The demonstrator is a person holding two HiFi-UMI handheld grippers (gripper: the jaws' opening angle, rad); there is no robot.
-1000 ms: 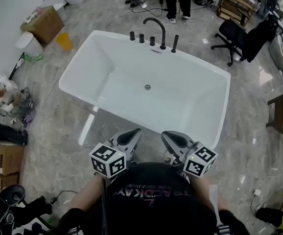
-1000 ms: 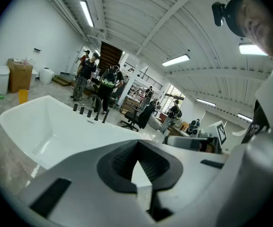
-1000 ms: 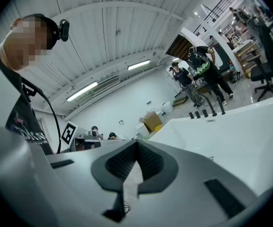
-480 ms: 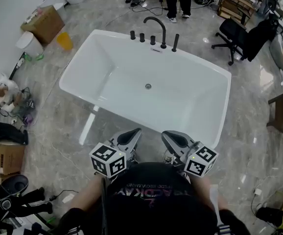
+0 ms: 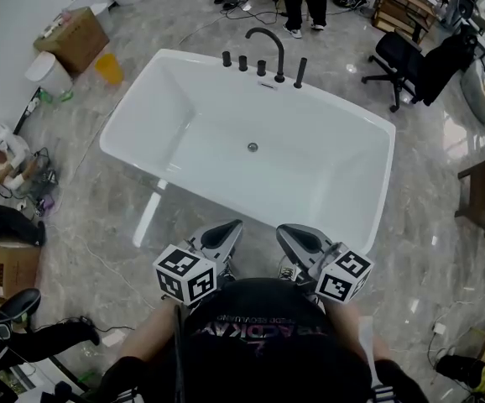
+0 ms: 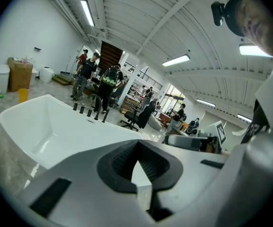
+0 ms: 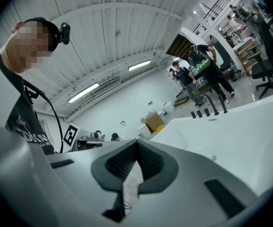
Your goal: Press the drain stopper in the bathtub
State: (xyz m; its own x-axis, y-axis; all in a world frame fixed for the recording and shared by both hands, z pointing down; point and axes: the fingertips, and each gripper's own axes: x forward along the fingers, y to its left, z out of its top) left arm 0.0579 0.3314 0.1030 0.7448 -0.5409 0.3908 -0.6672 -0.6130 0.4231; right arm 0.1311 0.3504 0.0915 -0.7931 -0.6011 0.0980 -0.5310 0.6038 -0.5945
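Left gripper (image 5: 226, 232) and right gripper (image 5: 291, 238), jaws of each pressed together on nothing, are hovering side by side just outside the near rim of the white rectangular bathtub (image 5: 326, 175); the approach step is judged in hand, with pressing not yet begun. The small round metal drain stopper (image 5: 252, 148) is sitting mid-floor of the bathtub, well apart from both, so the next move is likely calling for a reach over the near rim and down onto it with one closed tip. The bathtub interior is lying bare and giving open room, with the black arched faucet (image 5: 268, 44) standing on the far rim, off the path.

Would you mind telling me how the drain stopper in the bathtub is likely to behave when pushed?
The drain stopper looks small, round and metallic, so probably stiff and perhaps slippery. Set flat in the bathtub floor, it should neither roll nor tip.
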